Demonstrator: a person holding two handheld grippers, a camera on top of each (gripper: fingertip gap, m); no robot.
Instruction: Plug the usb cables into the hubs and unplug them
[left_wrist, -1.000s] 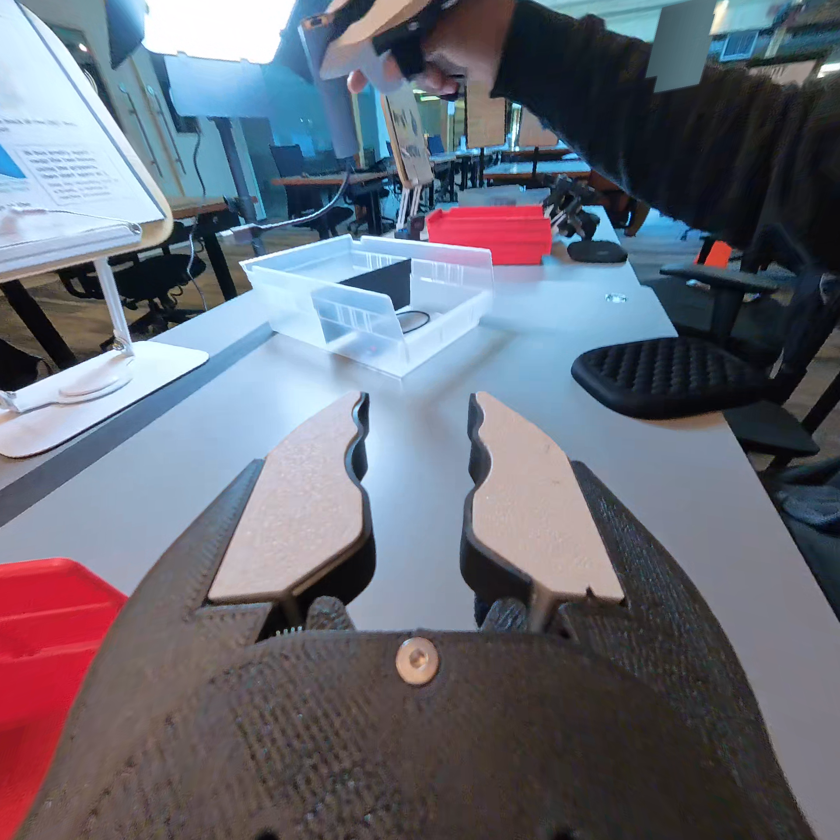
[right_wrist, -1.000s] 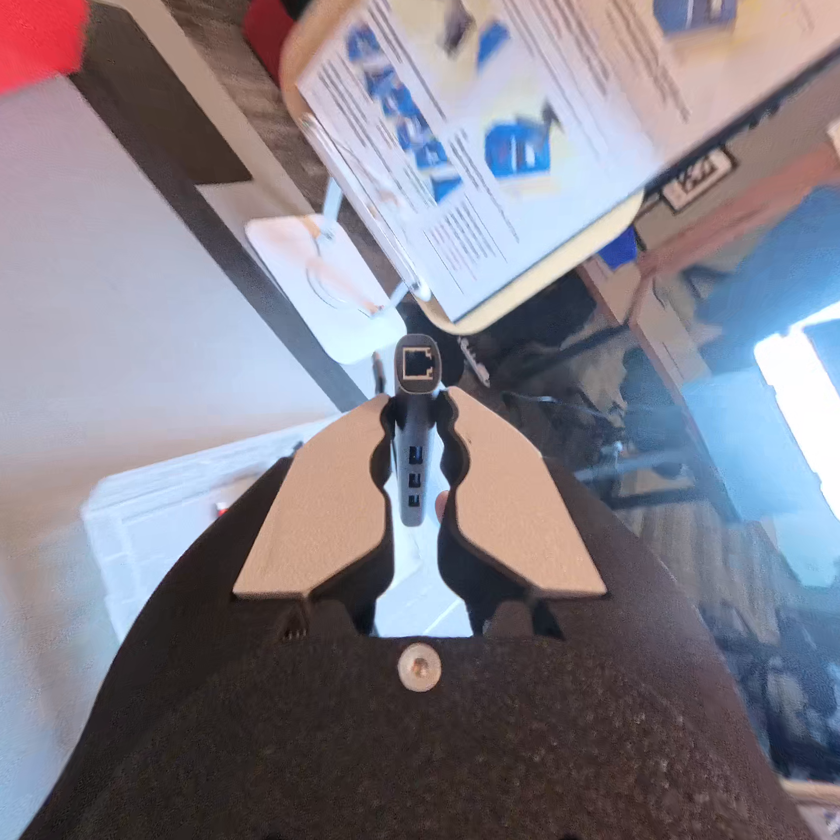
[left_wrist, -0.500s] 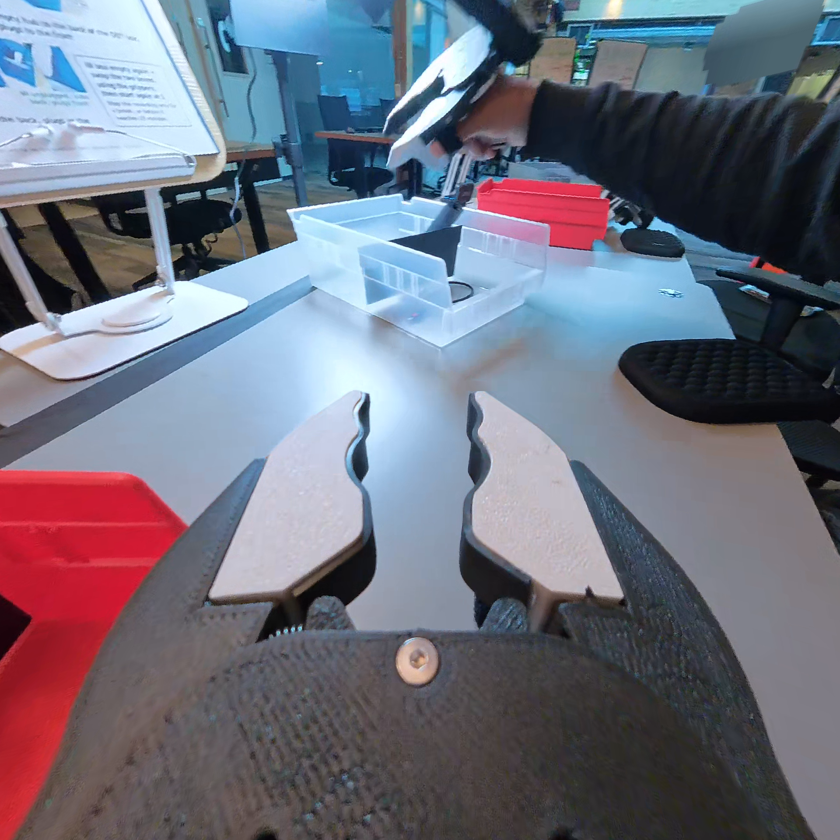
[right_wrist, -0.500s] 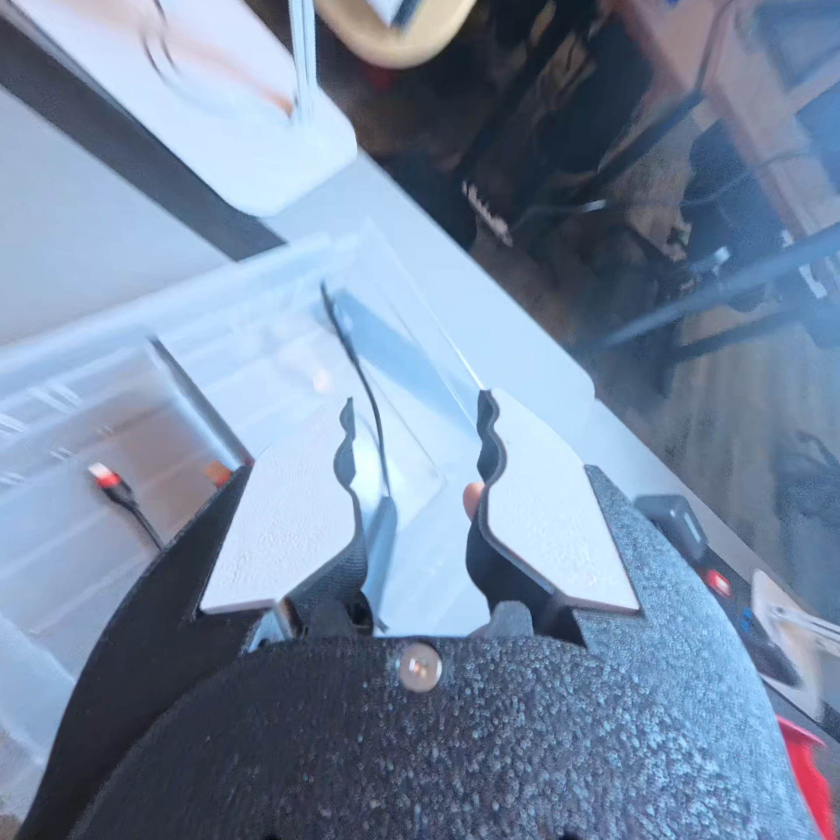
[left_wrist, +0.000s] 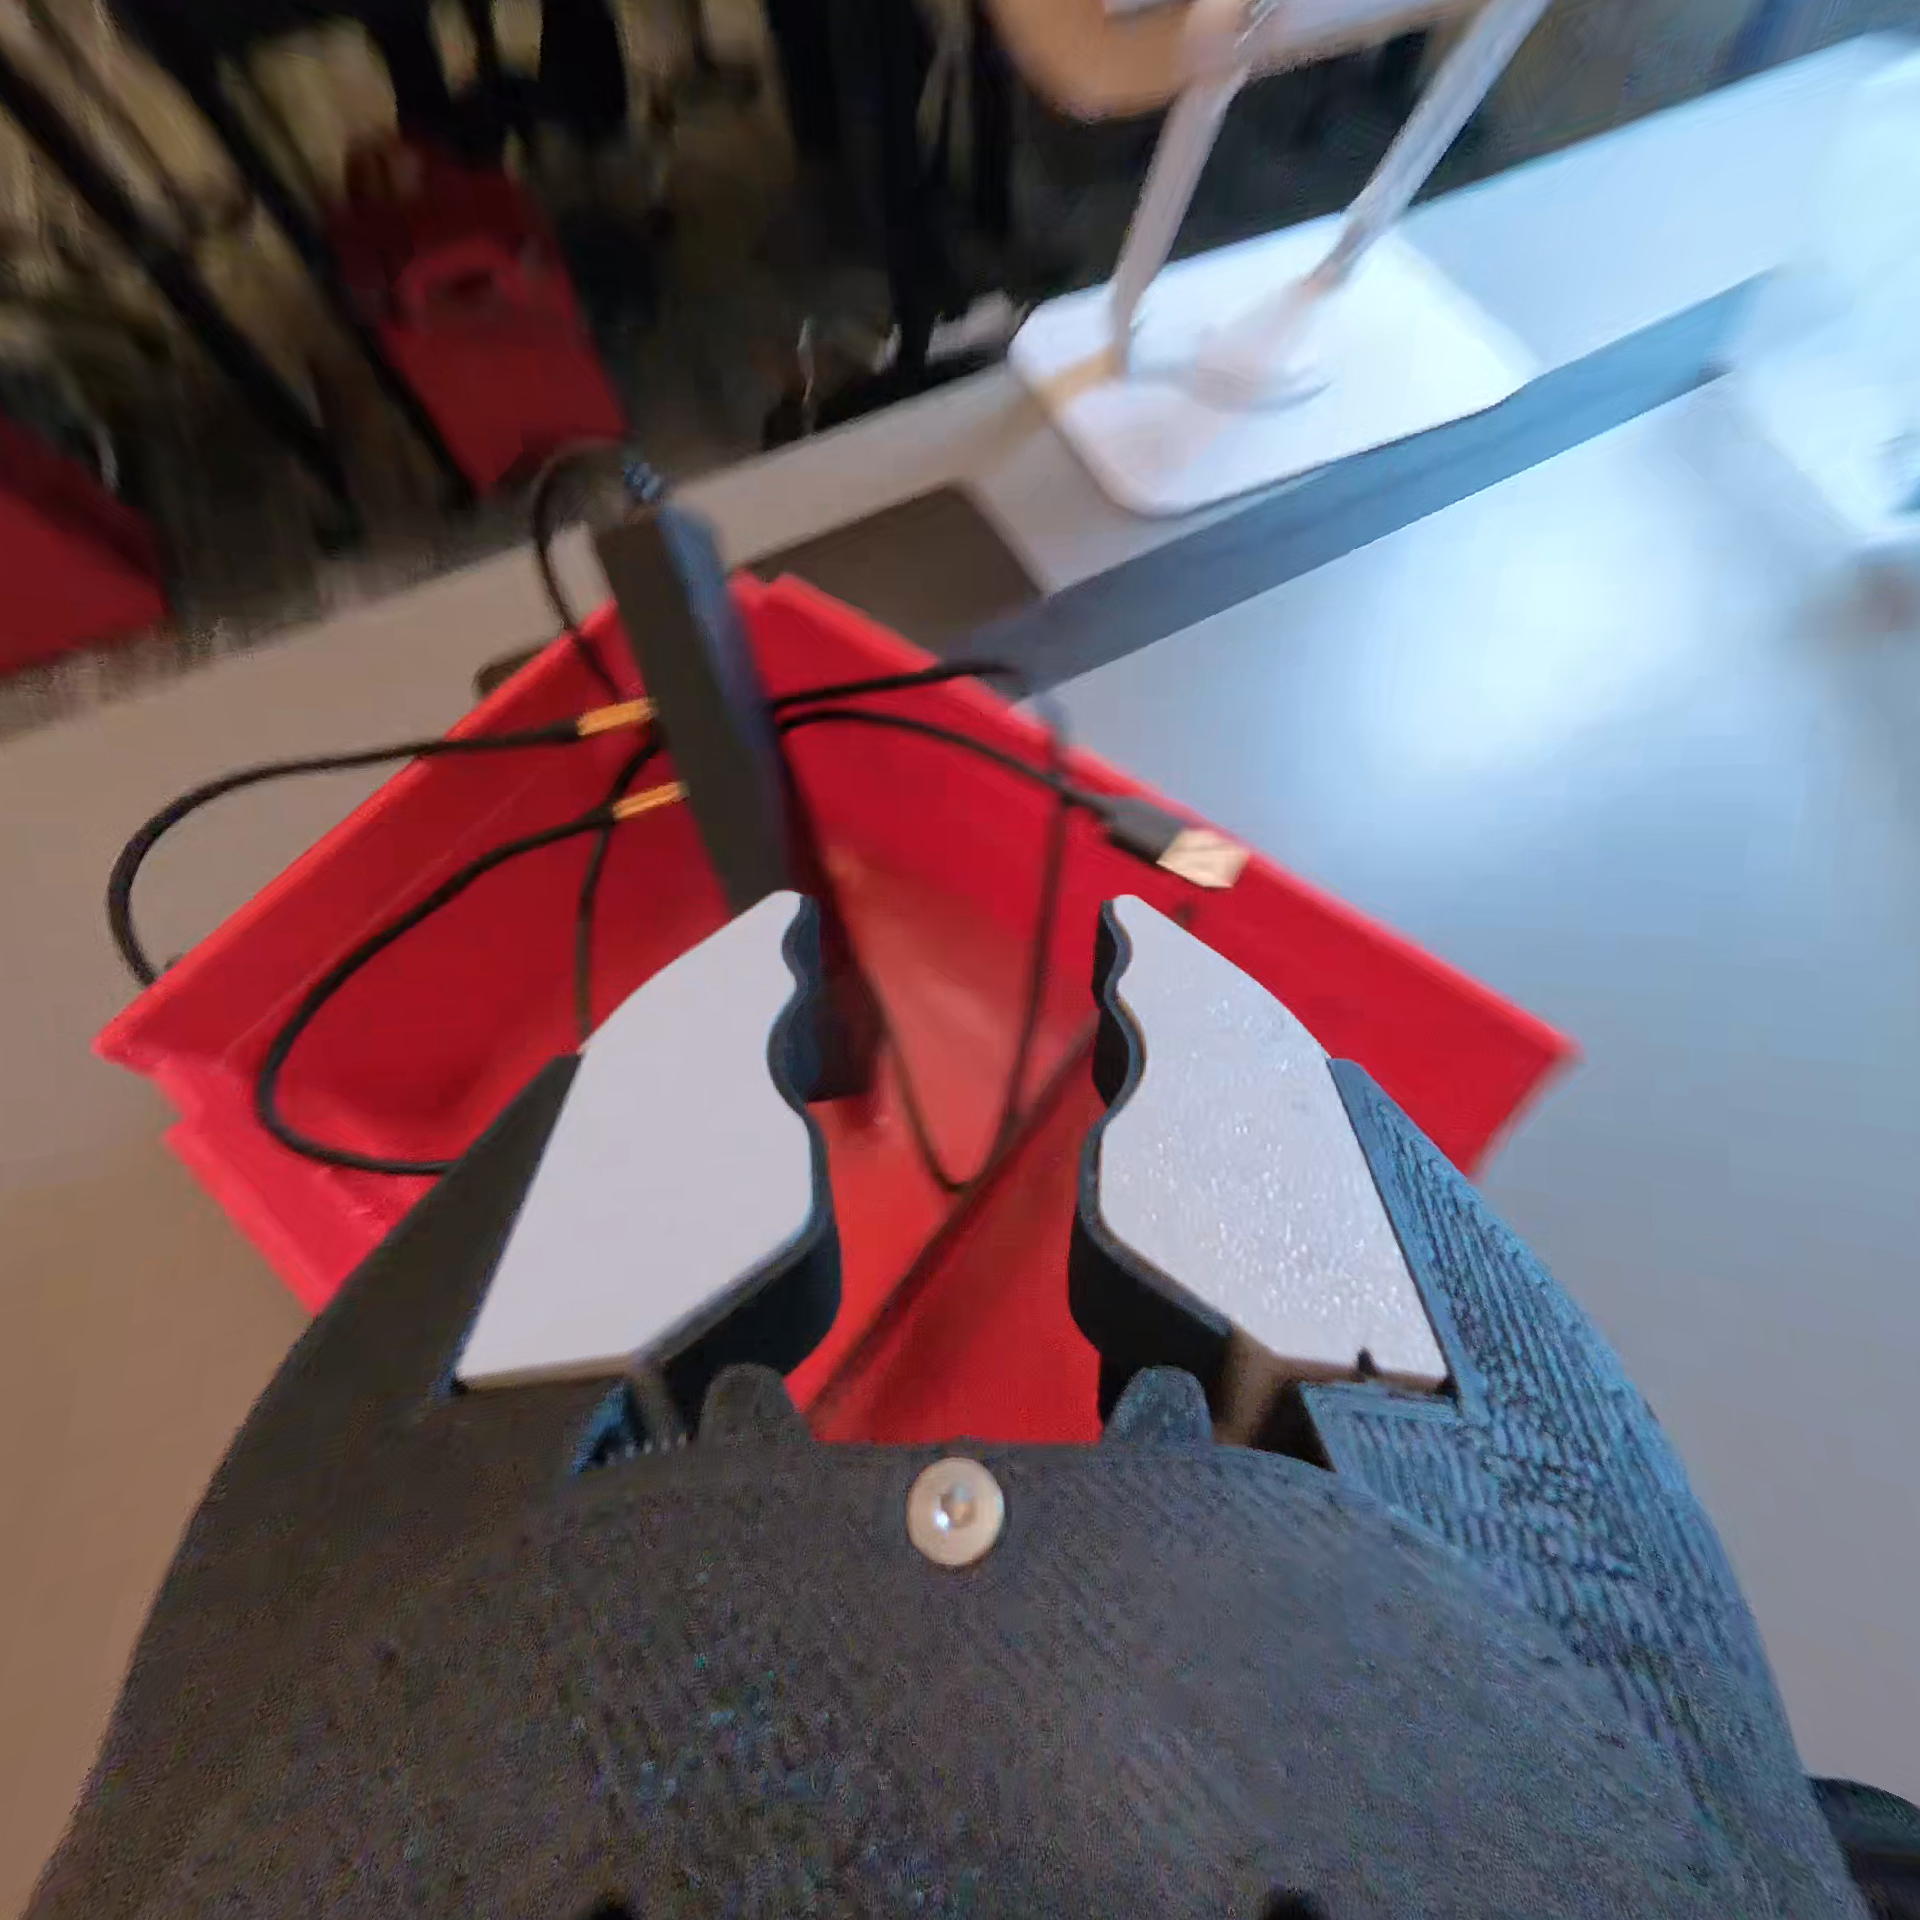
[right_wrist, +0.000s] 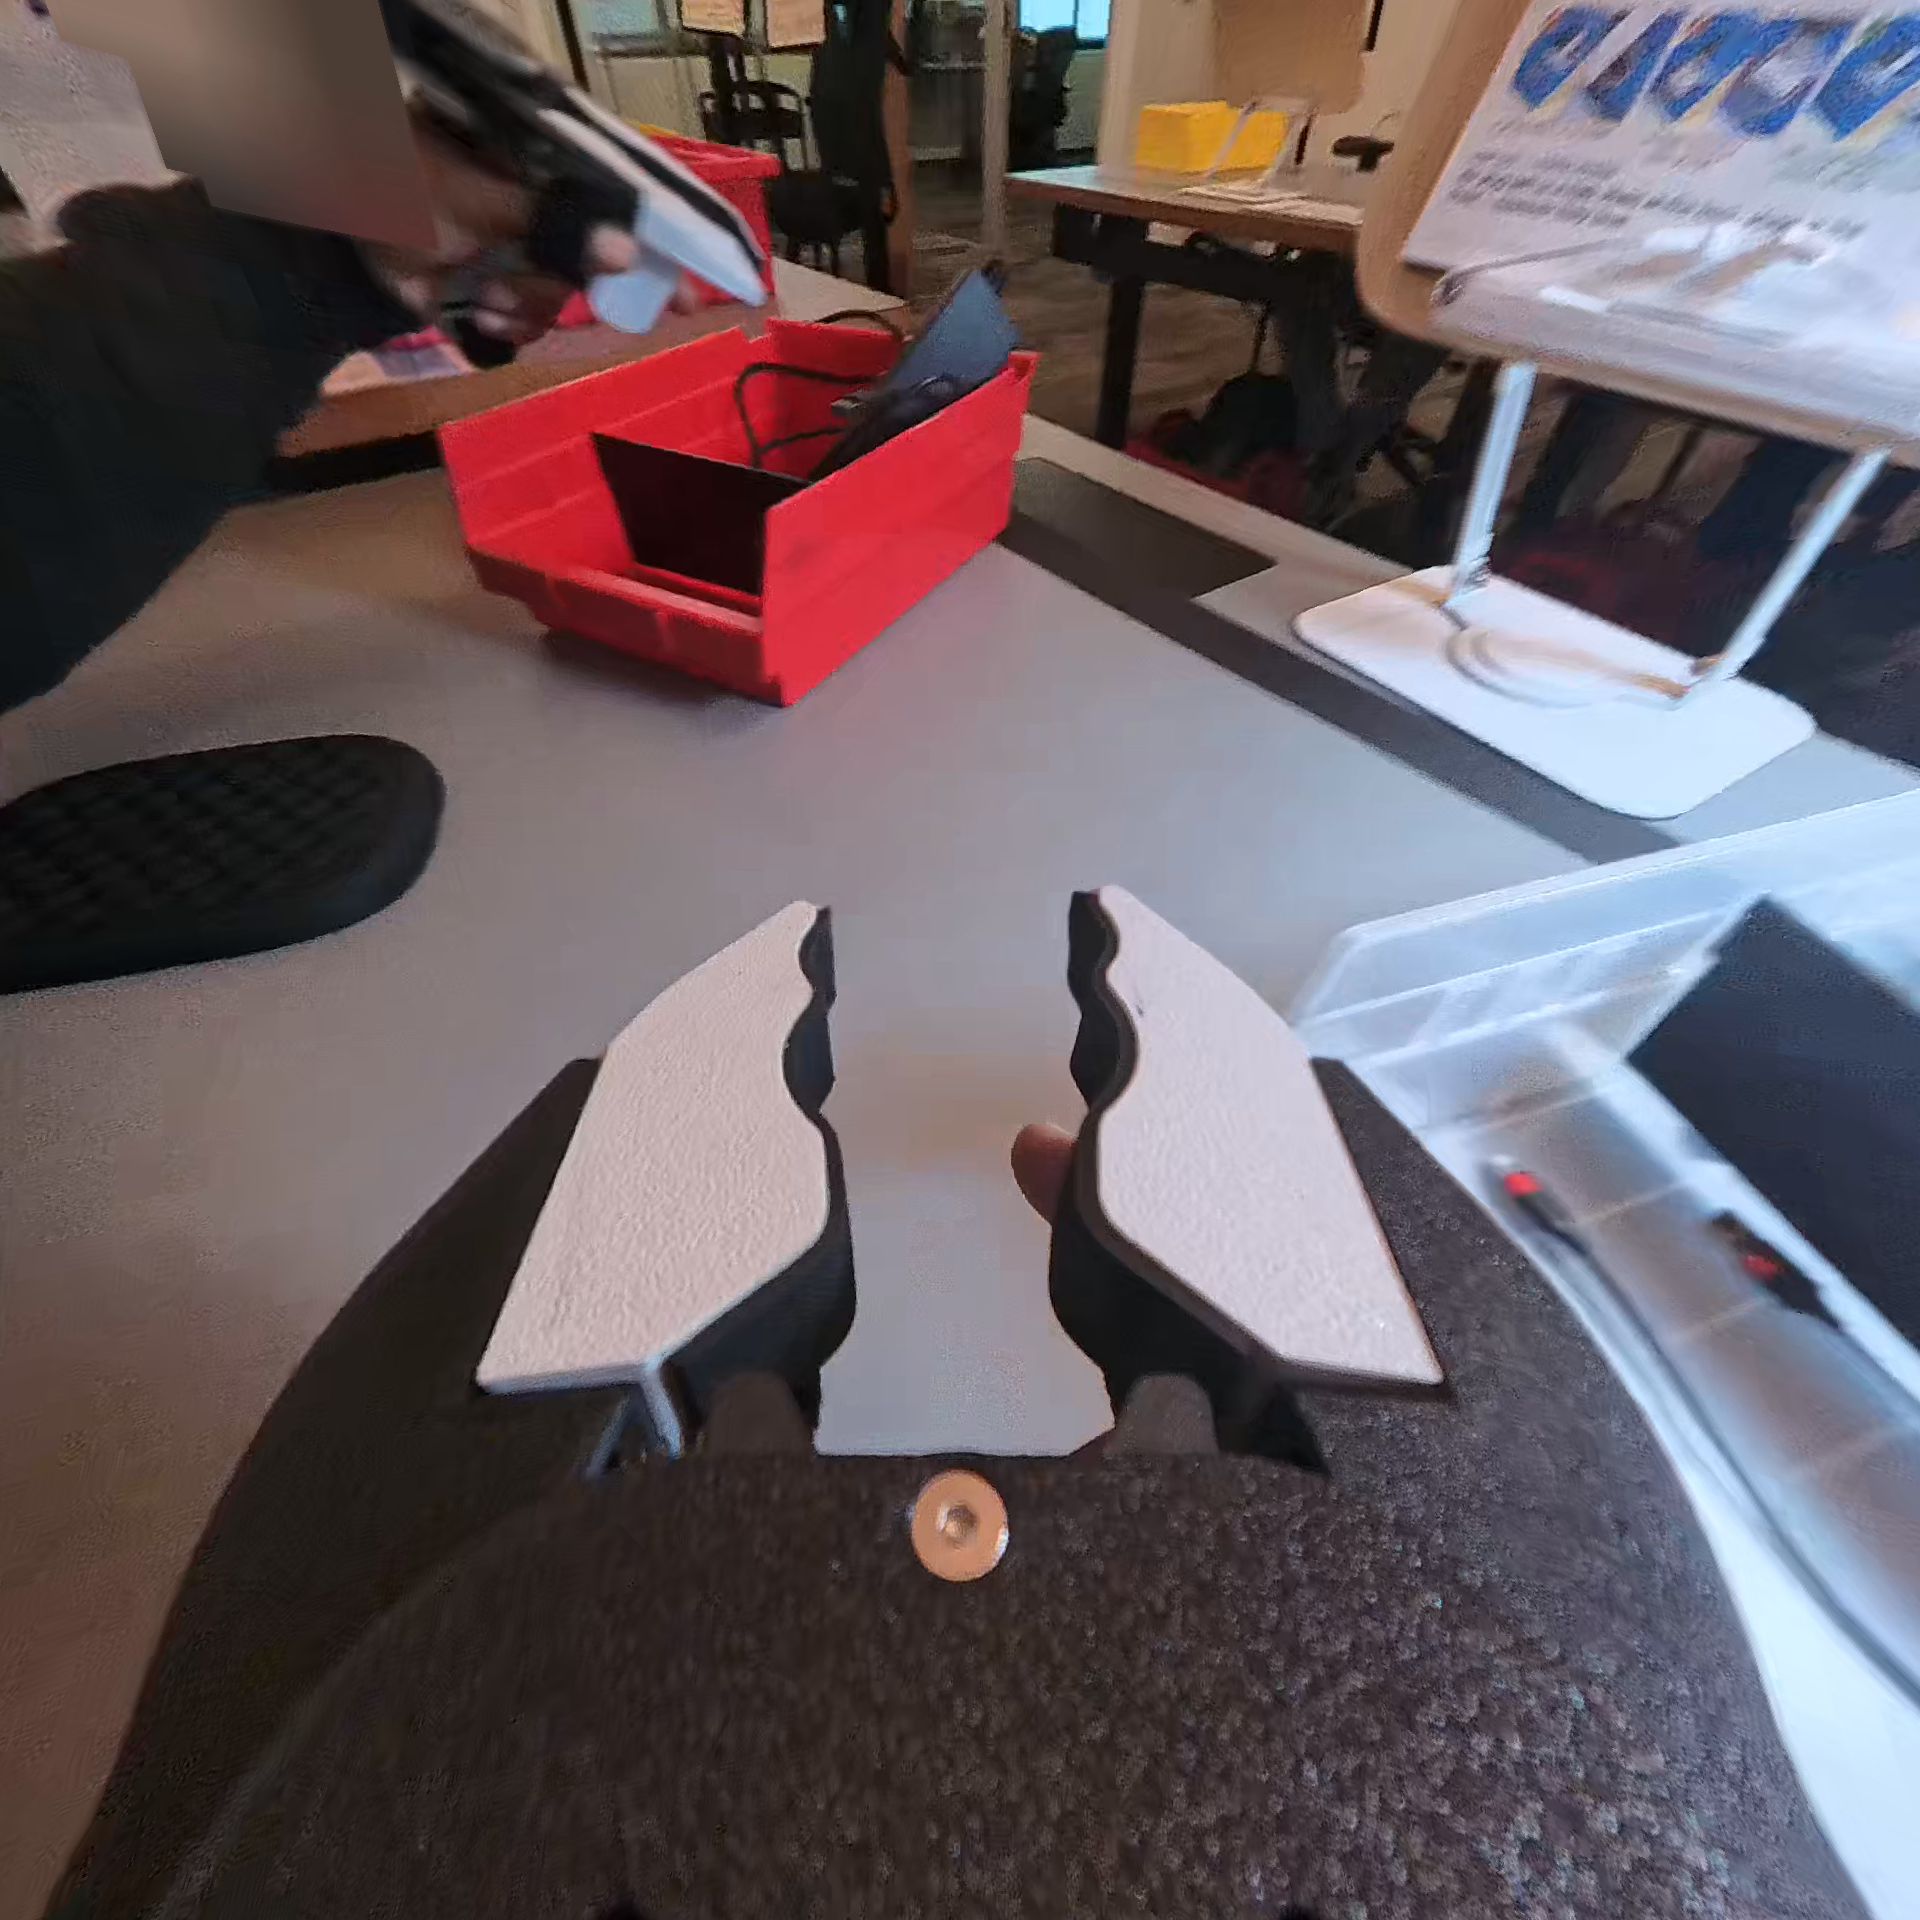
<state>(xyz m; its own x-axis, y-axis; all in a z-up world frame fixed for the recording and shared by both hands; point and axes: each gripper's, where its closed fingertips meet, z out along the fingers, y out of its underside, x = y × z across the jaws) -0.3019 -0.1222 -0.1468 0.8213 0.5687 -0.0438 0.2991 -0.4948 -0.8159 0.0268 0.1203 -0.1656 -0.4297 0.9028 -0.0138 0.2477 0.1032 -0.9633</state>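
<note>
Two cables (left_wrist: 436, 914) sit plugged into the black hub (left_wrist: 707, 717) leaning in the red bin (left_wrist: 1351, 966) near the bench's far edge, unplugging outstanding; left gripper (left_wrist: 951, 914) and right gripper (right_wrist: 948, 920) both gape, empty.

Red bin (left_wrist: 1340, 966) holding a black hub (left_wrist: 707, 717) and black cables (left_wrist: 343, 997); grey worktop (right_wrist: 935, 769); black dimpled armrest (right_wrist: 197, 842).

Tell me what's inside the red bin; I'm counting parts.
The red bin holds a dark hub standing tilted, black cables and a black divider. The left gripper hides part of the floor.
</note>
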